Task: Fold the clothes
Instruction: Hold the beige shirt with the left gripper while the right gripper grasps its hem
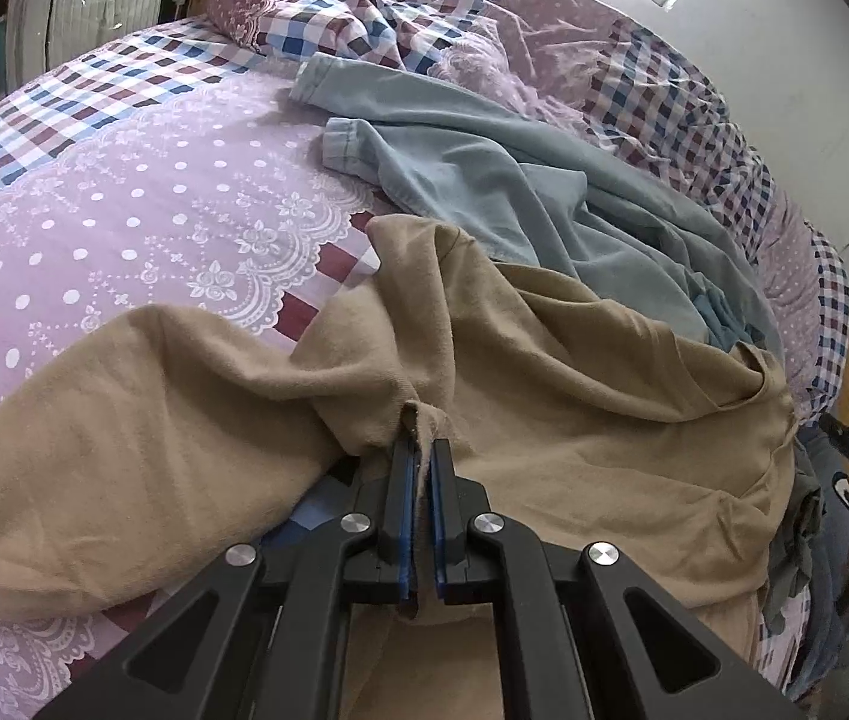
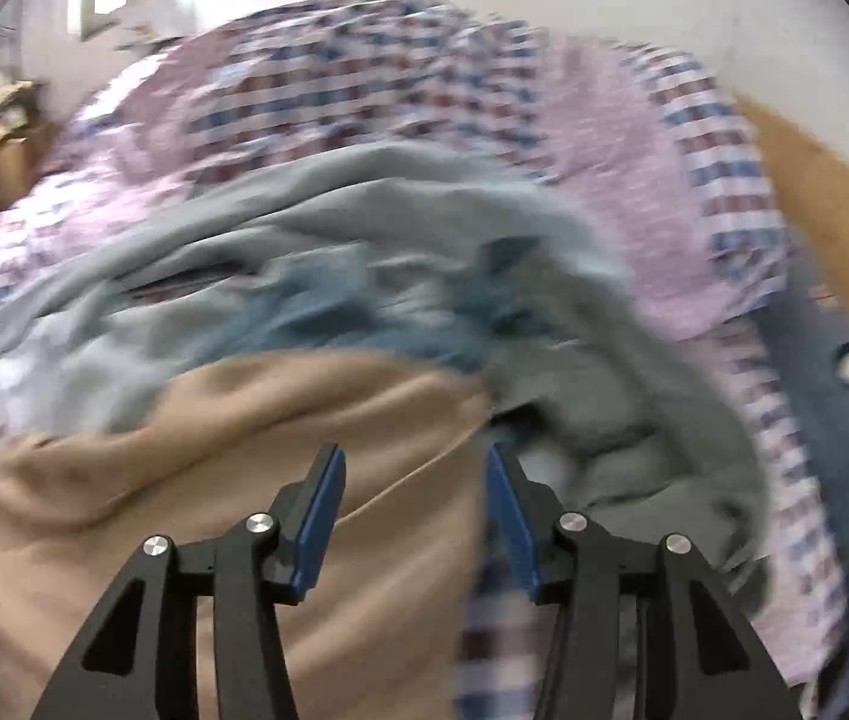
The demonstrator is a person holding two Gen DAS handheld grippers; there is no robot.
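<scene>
Tan garment (image 1: 574,372): plain beige, no pattern. Blue-grey garment (image 1: 484,180): pale, plain, toward the bed's far edge. Bedsheet (image 1: 124,210): lilac-pink, white polka dots, white lace-style floral print; borders in white, navy, light blue and maroon check. Left gripper (image 1: 422,450) and right gripper (image 2: 415,462): black bodies, blue finger pads. Grey garment (image 2: 604,390): plain mid-grey, blurred.

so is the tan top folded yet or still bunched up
Bunched up: the tan top lies rumpled on the bed, a fold pinched in the left tongs.
</scene>
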